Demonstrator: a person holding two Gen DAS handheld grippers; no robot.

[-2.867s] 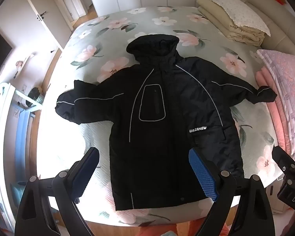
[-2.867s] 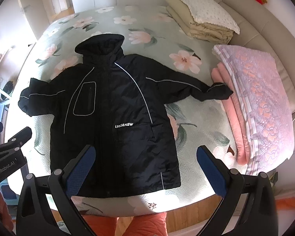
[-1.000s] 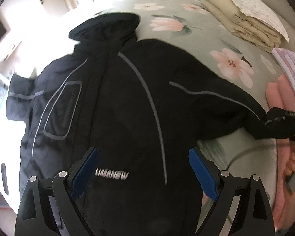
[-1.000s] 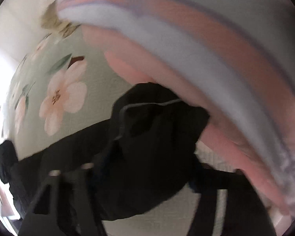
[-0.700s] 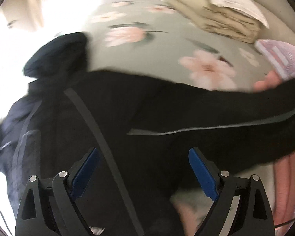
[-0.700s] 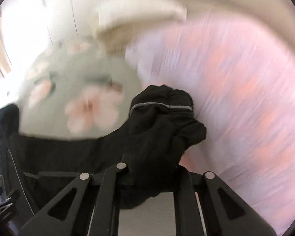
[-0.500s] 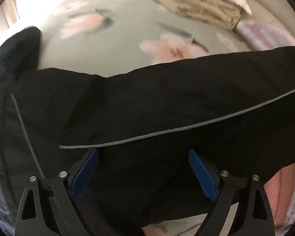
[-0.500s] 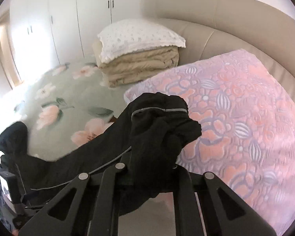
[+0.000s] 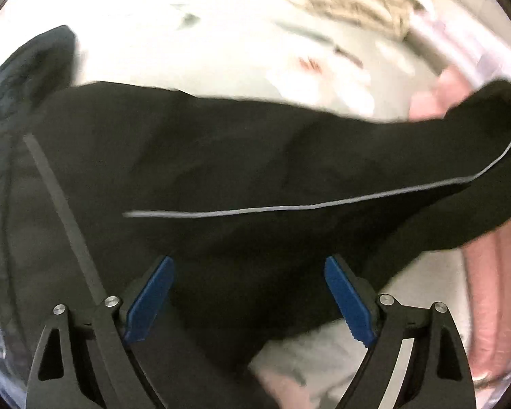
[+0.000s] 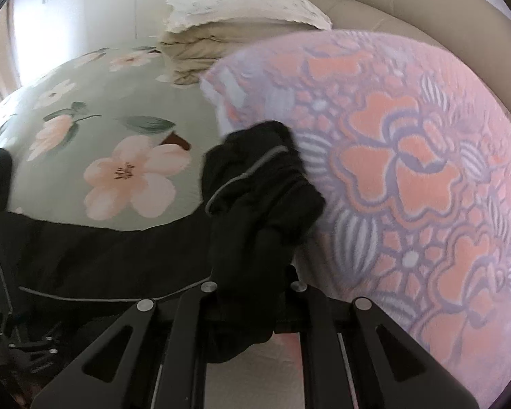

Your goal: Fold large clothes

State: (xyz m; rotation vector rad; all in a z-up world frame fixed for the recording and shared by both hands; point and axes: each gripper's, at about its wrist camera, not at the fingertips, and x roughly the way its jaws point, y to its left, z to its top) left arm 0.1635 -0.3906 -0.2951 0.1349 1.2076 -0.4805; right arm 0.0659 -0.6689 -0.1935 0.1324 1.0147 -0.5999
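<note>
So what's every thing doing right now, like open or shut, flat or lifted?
Right gripper: shut on the sleeve cuff.
Sleeve cuff: bunched, lifted off the bed.
Left gripper: open, holding nothing, over the jacket.
Jacket: spread on the bed.
Pink blanket: folded.
Beige quilt: folded, pillow on top.

Right claw (image 10: pixel 252 286) clamped shut, tilted down; left claw (image 9: pixel 248 300) wide open.

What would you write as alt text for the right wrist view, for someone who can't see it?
The right gripper is clamped shut on the bunched cuff of a black jacket sleeve, held above a green floral bedspread. A pink and lilac patterned blanket fills the right side, with folded beige bedding behind.
</note>
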